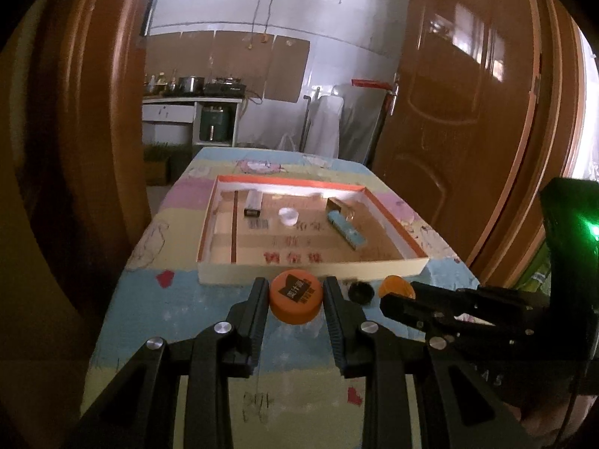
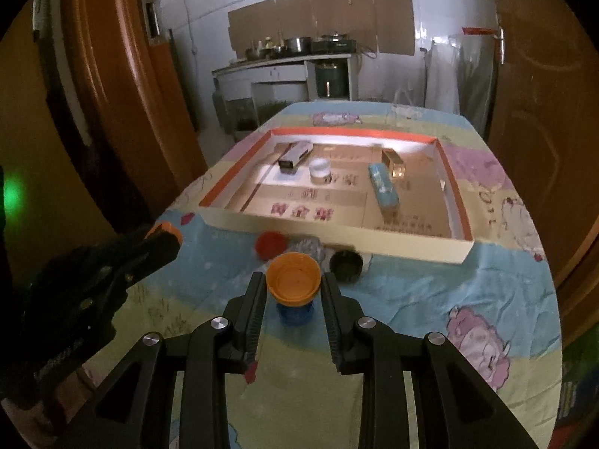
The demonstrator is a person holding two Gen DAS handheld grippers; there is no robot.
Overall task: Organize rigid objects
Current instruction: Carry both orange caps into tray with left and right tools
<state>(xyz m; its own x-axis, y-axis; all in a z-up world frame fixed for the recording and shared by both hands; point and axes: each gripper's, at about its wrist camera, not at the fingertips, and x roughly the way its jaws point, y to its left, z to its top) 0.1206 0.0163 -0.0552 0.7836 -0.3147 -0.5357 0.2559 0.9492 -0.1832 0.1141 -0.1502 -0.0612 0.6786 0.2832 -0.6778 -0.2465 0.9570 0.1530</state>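
My left gripper (image 1: 295, 301) is shut on an orange printed bottle cap (image 1: 295, 295), held just in front of the shallow cardboard tray (image 1: 314, 271). My right gripper (image 2: 294, 292) is shut on an upturned orange cap (image 2: 294, 277), held above a blue cap (image 2: 295, 314) on the cloth. The right gripper also shows in the left wrist view (image 1: 397, 301), the left gripper in the right wrist view (image 2: 164, 239). The tray (image 2: 337, 234) holds a silver box (image 2: 295, 155), a white cap (image 2: 319, 170), a light blue box (image 2: 383, 185) and a clear block (image 2: 395, 162).
A red cap (image 2: 270, 244), a clear cap (image 2: 309, 245) and a black cap (image 2: 346, 263) lie on the patterned cloth in front of the tray. Brown doors stand on both sides. A kitchen counter (image 2: 284, 61) stands beyond the table's far end.
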